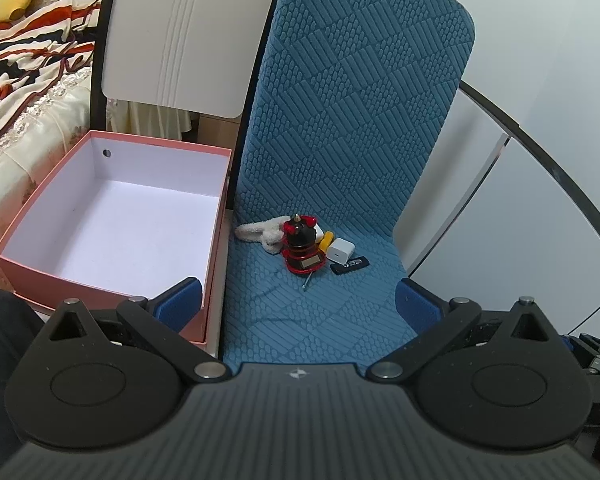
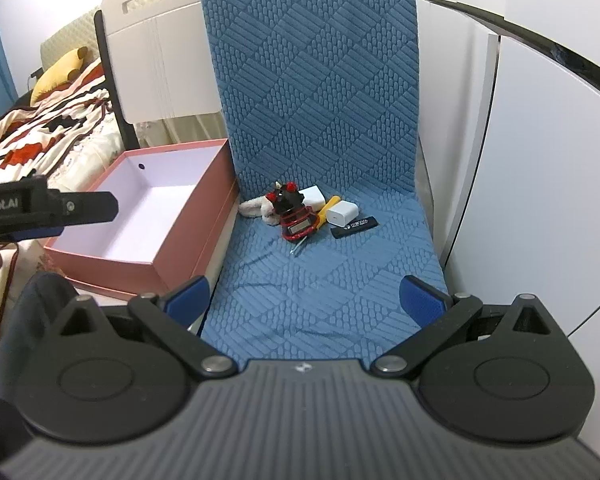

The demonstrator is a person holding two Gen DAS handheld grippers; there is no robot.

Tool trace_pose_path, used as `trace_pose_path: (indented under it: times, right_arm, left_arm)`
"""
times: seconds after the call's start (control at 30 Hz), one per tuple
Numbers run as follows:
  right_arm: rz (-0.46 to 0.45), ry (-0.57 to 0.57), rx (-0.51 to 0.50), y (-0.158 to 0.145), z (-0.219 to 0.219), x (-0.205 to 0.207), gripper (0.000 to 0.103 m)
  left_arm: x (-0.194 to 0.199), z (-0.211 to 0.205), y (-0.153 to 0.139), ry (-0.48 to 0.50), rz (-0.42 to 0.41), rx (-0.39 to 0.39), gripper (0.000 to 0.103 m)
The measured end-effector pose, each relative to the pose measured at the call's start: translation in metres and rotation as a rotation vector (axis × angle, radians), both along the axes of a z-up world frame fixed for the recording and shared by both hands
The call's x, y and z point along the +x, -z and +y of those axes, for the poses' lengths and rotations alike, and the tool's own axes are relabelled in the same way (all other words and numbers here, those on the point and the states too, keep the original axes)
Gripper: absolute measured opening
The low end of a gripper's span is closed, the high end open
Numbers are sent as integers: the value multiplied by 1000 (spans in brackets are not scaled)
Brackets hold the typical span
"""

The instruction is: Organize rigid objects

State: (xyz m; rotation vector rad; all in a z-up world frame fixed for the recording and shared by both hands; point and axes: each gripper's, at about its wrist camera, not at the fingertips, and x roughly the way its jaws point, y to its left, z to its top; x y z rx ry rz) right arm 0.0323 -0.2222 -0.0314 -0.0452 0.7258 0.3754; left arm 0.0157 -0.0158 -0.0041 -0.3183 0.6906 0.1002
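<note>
A small pile sits at the back of the blue chair seat [image 1: 300, 320]: a red and black toy figure [image 1: 302, 246], a white charger cube [image 1: 341, 249], a black USB stick [image 1: 350, 266], a yellow-handled screwdriver [image 1: 325, 240] and a white plush toy [image 1: 260, 232]. The same pile shows in the right wrist view, with the toy figure [image 2: 292, 216], the charger cube [image 2: 342, 213] and the USB stick [image 2: 354, 227]. An empty pink box [image 1: 112, 224] stands left of the chair. My left gripper [image 1: 298, 306] is open and empty, short of the pile. My right gripper [image 2: 304, 300] is open and empty too.
A bed with a striped blanket [image 1: 24, 60] lies to the left, behind the box. White cabinet doors [image 1: 520, 160] stand right of the chair. The left gripper's body [image 2: 40, 204] reaches in over the box [image 2: 148, 216] in the right wrist view.
</note>
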Motion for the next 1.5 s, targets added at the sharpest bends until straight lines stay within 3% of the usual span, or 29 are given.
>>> trace_pose_path:
  times: [0.77, 1.5]
  right_arm:
    - [36, 5, 34, 5, -7, 4, 103]
    - [71, 14, -3, 13, -6, 15, 103]
  left_arm:
    - [7, -4, 7, 29, 13, -20, 103]
    - [22, -3, 20, 21, 48, -36, 103]
